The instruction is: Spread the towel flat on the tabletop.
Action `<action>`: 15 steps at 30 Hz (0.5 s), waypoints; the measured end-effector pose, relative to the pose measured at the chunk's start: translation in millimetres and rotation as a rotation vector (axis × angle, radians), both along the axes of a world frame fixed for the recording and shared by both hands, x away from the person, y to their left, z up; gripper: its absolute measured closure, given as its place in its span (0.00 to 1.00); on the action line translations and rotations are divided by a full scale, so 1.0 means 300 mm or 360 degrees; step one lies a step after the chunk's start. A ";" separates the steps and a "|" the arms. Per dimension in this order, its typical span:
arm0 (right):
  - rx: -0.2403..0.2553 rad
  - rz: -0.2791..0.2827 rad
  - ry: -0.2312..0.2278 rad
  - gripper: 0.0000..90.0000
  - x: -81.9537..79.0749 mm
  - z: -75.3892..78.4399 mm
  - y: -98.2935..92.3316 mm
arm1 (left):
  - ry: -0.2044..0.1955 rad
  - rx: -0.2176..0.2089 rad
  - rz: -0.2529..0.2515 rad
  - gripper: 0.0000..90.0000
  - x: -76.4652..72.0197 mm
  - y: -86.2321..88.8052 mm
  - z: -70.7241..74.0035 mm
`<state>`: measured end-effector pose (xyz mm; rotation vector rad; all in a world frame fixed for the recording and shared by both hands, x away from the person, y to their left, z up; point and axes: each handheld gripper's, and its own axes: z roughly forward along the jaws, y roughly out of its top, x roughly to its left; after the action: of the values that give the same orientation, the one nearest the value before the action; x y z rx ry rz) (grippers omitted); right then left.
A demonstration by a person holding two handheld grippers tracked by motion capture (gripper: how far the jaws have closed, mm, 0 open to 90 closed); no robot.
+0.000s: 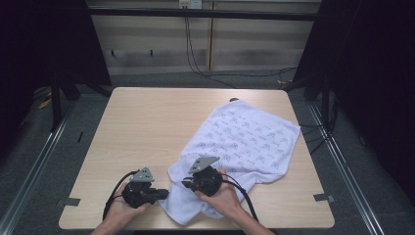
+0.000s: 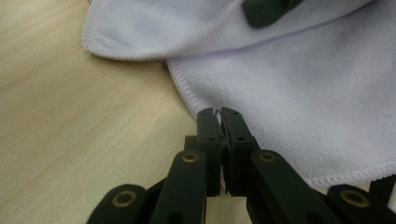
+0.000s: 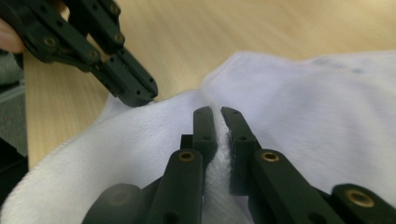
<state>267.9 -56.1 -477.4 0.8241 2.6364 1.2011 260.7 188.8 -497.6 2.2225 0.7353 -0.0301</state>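
Observation:
A white cloth printed with small grey-blue marks lies rumpled over the right half of the wooden table, plain side up near the front. My left gripper points right at the cloth's left hem. Its jaws are shut on that hem, a sliver of white caught at the tips. My right gripper sits on the cloth close by, pointing left, with its jaws shut on a raised fold of cloth. The left gripper also appears in the right gripper view, touching the cloth's edge.
Bare wood spreads left of the cloth. Tape marks sit near the table's front corners. Dark curtains stand on both sides and cables run across the floor behind the table.

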 end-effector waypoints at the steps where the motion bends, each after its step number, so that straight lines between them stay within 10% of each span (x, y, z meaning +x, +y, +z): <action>1: 0.0026 -0.0024 -0.0018 0.96 -0.003 0.014 -0.019 | -0.0007 -0.0006 -0.0001 0.98 -0.001 0.000 0.002; 4: 0.0096 -0.0097 -0.0065 0.96 -0.011 0.056 -0.079 | -0.0027 -0.0030 0.0038 0.98 0.003 0.004 0.015; 9: 0.0171 -0.0375 -0.0215 0.96 -0.073 0.144 -0.348 | -0.0115 -0.0063 0.0180 0.98 0.035 0.045 0.051; 15: 0.0100 -0.0648 -0.0134 0.95 -0.133 0.075 -0.598 | -0.0148 -0.0042 0.0223 0.98 0.077 0.056 0.069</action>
<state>228.2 -235.4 -454.9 1.2175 2.2257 1.1770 283.9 205.7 -476.8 2.1270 0.8325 0.1317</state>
